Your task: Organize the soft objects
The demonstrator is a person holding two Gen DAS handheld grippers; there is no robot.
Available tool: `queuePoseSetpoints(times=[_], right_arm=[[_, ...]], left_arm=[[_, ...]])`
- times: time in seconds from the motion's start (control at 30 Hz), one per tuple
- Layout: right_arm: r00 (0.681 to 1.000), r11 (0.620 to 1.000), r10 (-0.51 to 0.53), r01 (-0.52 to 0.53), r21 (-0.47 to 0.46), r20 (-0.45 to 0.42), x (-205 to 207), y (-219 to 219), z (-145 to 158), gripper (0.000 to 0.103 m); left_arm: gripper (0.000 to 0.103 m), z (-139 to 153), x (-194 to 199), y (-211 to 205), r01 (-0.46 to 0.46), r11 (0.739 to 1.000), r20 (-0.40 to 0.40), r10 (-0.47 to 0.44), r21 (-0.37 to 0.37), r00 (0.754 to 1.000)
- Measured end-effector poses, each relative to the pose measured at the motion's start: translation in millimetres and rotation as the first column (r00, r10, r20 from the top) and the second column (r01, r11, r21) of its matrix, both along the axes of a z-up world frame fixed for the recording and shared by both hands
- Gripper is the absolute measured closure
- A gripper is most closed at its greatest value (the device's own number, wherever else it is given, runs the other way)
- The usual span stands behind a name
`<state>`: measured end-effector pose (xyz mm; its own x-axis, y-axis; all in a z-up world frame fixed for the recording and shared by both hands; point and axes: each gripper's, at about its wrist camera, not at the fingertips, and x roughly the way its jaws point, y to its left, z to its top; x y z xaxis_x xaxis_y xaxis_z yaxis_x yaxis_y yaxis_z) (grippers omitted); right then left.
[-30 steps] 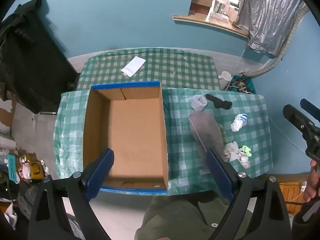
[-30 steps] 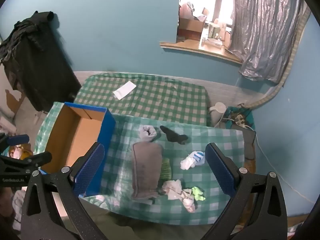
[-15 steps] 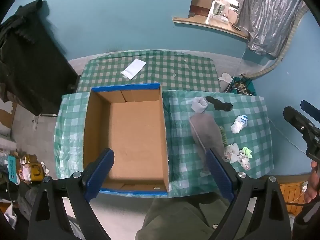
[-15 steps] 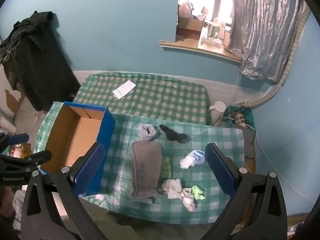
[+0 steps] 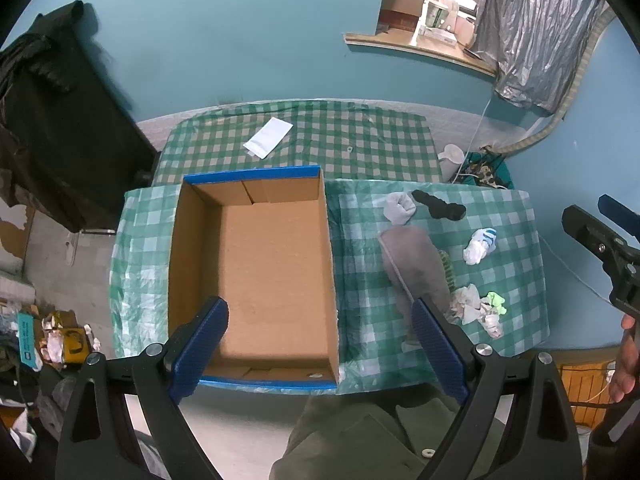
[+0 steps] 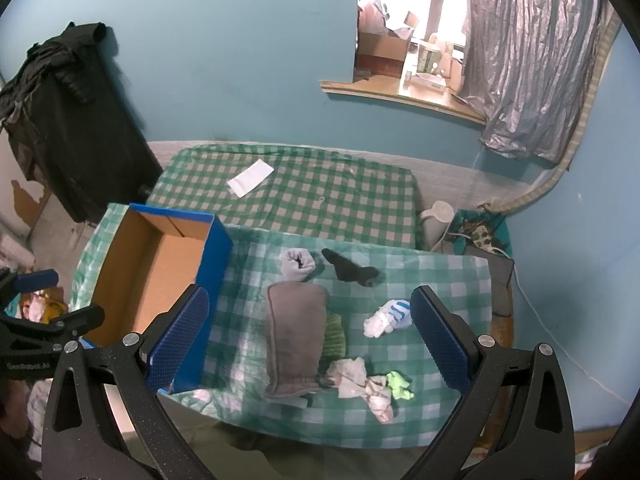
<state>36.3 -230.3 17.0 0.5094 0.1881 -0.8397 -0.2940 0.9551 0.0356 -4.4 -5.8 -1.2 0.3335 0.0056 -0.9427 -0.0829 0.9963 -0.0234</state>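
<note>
Holding both grippers (image 5: pixel 320 334) (image 6: pixel 310 326) wide above your checked table (image 6: pixel 320 200), you face teal walls (image 6: pixel 240 60).

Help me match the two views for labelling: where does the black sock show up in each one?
Left wrist view: the black sock lies upper right, at the cloth's far edge.
Right wrist view: the black sock sits just right of centre.
Shared landmark: the rolled grey sock lies just left of it in both.
</note>
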Motion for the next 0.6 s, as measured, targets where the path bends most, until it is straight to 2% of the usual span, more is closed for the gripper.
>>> queuePoseSetpoints(times=[0.6], right_arm=[[1.000, 1.000, -0.001, 0.001, -0.004, -0.005, 2.1, 3.3, -2.0, 0.003]], left_arm=[[0.009, -2.4, 4.5, 1.8, 0.000, 1.000, -0.008, 0.000, -0.008, 1.000]])
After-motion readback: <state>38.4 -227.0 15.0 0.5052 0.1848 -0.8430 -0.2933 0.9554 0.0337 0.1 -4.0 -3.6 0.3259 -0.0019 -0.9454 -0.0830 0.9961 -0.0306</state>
